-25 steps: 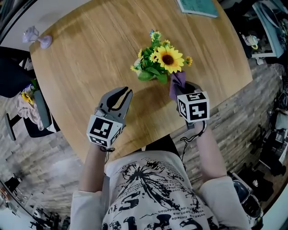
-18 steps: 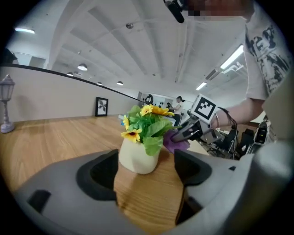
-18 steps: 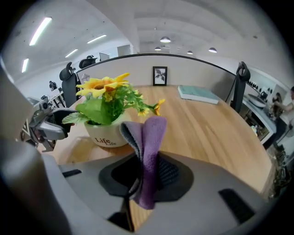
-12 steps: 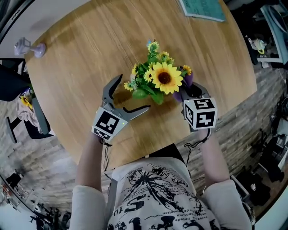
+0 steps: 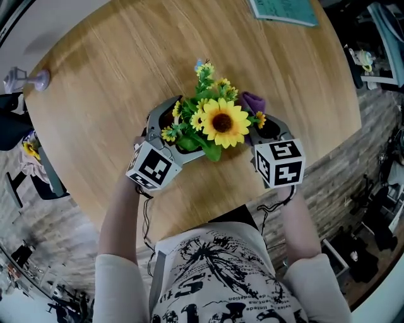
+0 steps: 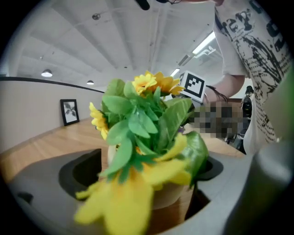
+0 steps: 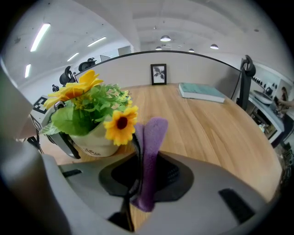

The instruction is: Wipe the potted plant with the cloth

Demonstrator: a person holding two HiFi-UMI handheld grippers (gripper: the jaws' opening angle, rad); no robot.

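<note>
The potted plant, a bunch of yellow flowers and green leaves in a pale pot, stood on the round wooden table near the edge closest to the person, between the two grippers. The left gripper reached in from the plant's left. Its jaws, which had just been opening, stood wide apart with the pot between them. Leaves and a blurred petal covered much of that gripper's view, so the pads seemed to stand clear of the pot rather than press on it. The right gripper sat just beside the plant on its right, jaws closed on a purple cloth that stuck up from between them, close to a small yellow flower. A teal book lay at the table's far edge.
</note>
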